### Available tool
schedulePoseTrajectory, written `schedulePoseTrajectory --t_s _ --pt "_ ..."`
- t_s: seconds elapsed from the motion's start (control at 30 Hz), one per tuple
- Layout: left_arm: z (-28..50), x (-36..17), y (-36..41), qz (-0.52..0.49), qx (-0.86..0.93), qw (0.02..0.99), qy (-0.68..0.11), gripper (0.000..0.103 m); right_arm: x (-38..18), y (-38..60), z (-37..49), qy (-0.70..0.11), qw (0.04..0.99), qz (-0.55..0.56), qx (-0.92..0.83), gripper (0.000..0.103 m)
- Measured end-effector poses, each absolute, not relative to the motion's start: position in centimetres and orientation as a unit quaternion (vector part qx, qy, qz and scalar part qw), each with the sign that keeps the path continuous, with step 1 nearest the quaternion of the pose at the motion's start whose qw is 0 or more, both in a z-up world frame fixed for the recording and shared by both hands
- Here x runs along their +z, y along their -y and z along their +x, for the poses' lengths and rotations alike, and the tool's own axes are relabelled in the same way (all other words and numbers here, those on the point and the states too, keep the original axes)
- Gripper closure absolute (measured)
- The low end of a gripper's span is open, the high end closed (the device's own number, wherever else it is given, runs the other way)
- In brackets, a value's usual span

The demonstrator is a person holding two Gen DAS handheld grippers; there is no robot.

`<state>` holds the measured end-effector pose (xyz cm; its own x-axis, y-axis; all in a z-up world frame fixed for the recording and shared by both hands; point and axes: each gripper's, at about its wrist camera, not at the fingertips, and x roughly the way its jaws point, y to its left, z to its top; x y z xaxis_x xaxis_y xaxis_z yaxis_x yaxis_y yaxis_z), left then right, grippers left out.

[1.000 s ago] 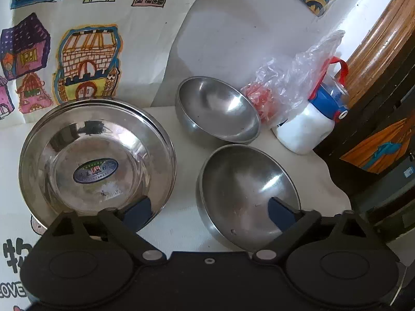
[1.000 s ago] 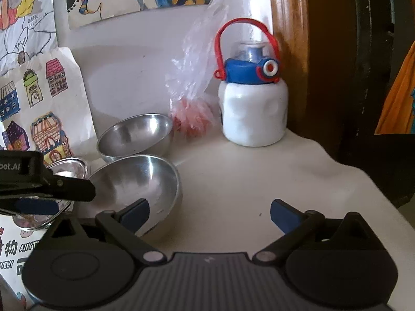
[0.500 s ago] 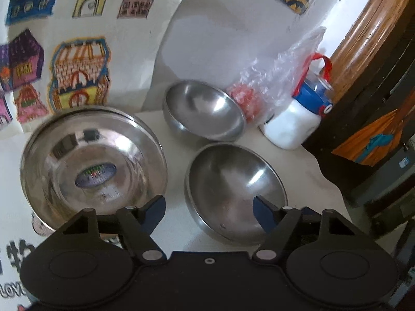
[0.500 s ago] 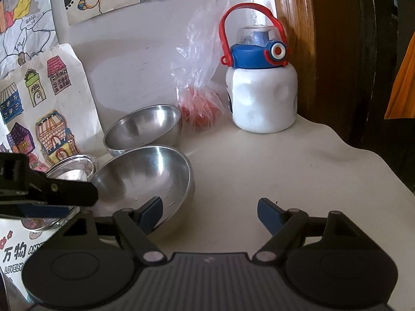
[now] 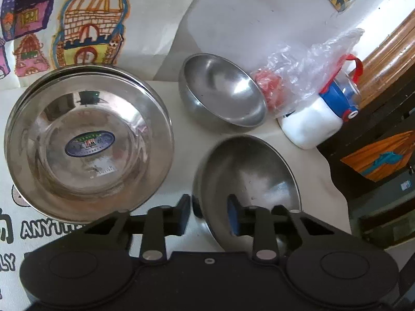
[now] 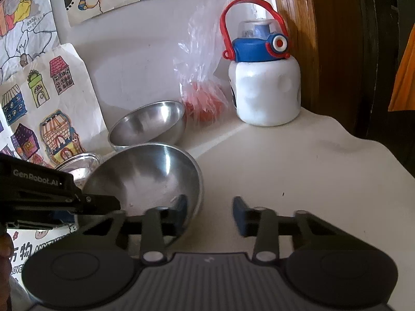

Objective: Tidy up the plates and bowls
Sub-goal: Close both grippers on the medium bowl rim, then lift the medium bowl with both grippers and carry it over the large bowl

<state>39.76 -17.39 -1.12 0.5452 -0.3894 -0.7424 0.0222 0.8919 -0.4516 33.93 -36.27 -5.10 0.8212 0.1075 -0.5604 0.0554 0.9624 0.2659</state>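
Two steel bowls and a stack of steel plates [image 5: 88,140] sit on a white table. My left gripper [image 5: 209,213] is shut on the rim of the near bowl [image 5: 249,178], one finger inside and one outside. The far bowl [image 5: 223,93] stands behind it by the wall. In the right wrist view the near bowl [image 6: 153,171] is tilted, and my right gripper [image 6: 210,213] straddles its right rim with its jaws narrowed, one finger inside the bowl, not clamped. The left gripper's body [image 6: 52,197] shows at left there.
A white bottle with a blue cap and red handle [image 6: 264,83] and a clear plastic bag with something red [image 6: 205,77] stand at the back by the wall. The table's right edge [image 5: 334,178] drops off beside dark furniture. Children's drawings [image 5: 85,26] cover the wall.
My left gripper has moved forward and closed on the near bowl's rim. My right gripper has narrowed and moved in at the bowl's right rim. The bowl is now tilted.
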Motion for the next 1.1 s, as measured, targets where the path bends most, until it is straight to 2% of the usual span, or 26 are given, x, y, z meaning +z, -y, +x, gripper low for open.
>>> schedulePoseTrajectory --t_s 0.07,0.1,0.37,0.63,0.83,1.1 --pt "39.8 -1.3 17.5 -0.193 -0.122 0.856 -0.463 0.083 -5.2 36.2 33.6 -0.296 0.944 0.141 0.017 0.080" --pt "39.8 -1.4 17.6 -0.192 -0.128 0.854 -0.466 0.086 -5.2 36.1 33.4 -0.297 0.944 0.145 0.019 0.088" --pt "38.5 -0.7 18.1 -0.184 -0.138 0.849 -0.476 0.087 -4.2 36.2 30.8 -0.297 0.942 0.155 0.010 0.089" --pt "33.9 3.6 17.7 -0.156 -0.172 0.868 -0.439 0.088 0.7 34.9 25.1 -0.251 0.958 0.135 0.011 0.089" --pt "29.6 7.0 13.6 -0.154 -0.181 0.881 -0.409 0.088 3.8 30.7 21.1 -0.233 0.966 0.104 0.046 0.089" --pt "24.5 7.9 6.8 -0.148 -0.164 0.887 -0.406 0.088 4.7 25.0 18.1 -0.245 0.962 0.079 0.090 0.089"
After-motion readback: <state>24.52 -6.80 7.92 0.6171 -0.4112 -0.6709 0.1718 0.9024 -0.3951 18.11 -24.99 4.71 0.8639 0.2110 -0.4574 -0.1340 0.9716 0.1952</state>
